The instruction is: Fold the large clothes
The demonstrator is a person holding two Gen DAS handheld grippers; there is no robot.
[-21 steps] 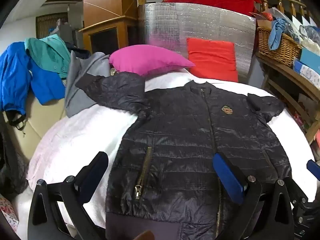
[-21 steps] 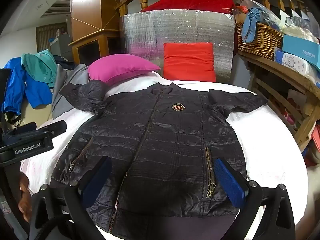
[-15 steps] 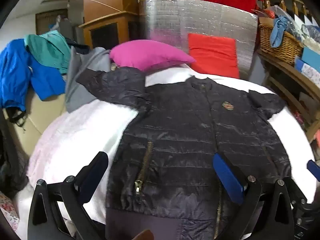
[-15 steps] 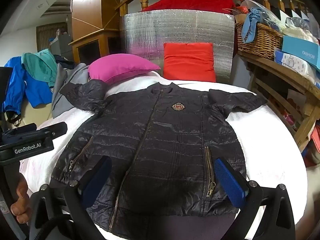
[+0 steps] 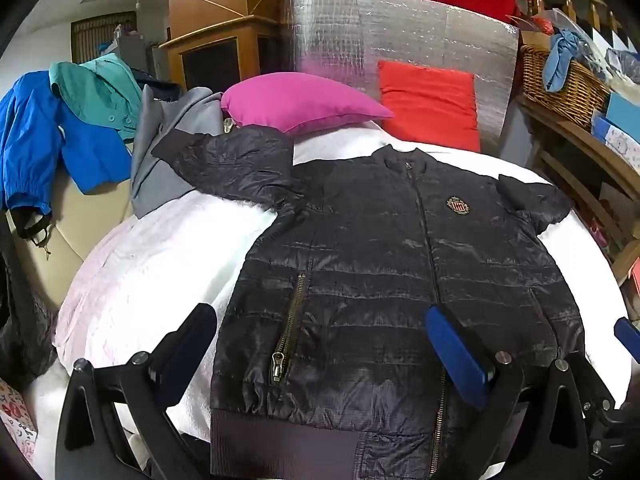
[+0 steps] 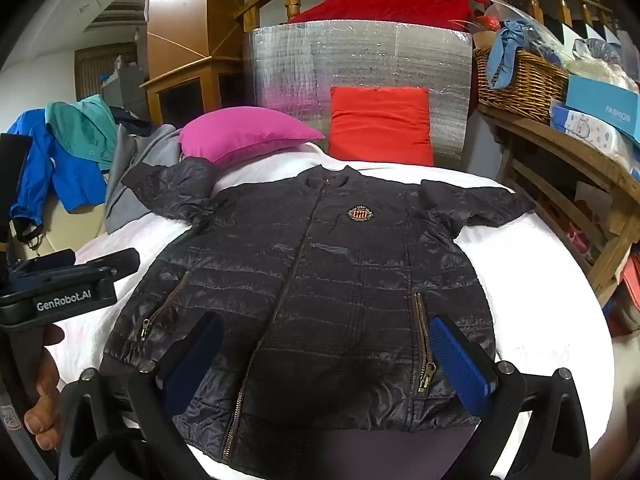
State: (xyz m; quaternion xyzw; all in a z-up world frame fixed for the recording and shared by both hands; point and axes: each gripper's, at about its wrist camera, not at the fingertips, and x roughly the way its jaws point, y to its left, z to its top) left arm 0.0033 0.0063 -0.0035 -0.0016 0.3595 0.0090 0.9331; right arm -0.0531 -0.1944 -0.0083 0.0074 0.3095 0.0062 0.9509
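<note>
The dark puffer jacket [image 6: 312, 280] lies flat and zipped on the white bed [image 6: 540, 300], sleeves out, nothing folded yet, while the left gripper [image 5: 324, 344] and right gripper [image 6: 332, 356] hover spread wide and empty above its hem.

The jacket [image 6: 312, 280] is black and glossy with quilted horizontal bands, brass-coloured zips and a red-and-gold chest badge [image 6: 358, 213]. It lies on a white cover [image 6: 532, 300] tinged pale pink. Behind sit a magenta pillow [image 6: 244, 132] and a red cushion [image 6: 380, 124] against a silver gridded foil panel [image 6: 360, 60]. Each gripper [image 6: 328, 360] has black arms with blue pads [image 6: 460, 360]. A blue jacket [image 5: 44, 148] and a teal garment [image 5: 100, 92] hang beside a grey one [image 5: 168, 152]
</note>
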